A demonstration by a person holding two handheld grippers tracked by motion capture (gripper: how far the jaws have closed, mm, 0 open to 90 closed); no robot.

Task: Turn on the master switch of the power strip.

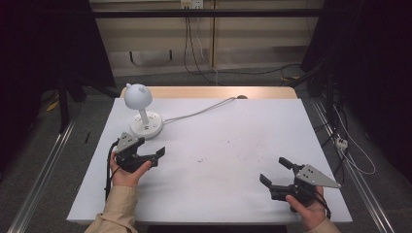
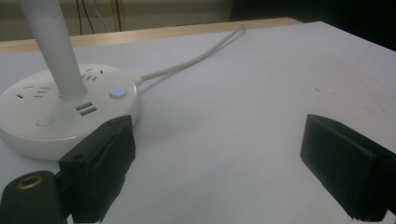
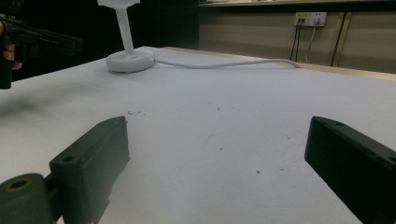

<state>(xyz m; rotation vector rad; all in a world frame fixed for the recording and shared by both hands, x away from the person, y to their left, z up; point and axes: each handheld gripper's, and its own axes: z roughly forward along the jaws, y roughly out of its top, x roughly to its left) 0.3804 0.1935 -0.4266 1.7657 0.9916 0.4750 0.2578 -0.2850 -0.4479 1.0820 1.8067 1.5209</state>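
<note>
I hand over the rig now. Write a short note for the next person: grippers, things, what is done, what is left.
Left hand-held gripper: open, holding nothing, just in front of the lamp.
Right hand-held gripper: open, holding nothing, near the table's front right.
Lamp: upright at the back left, its cable running to the far edge; a blue light glows on a button on its base.
Done: nothing gripped yet.
Left: probably the left gripper reaches for the lamp.

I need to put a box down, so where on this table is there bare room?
Bare: the middle stretch between the left gripper and right gripper, and the far right, beyond the cord. Crowded: the far left around the lamp.
</note>
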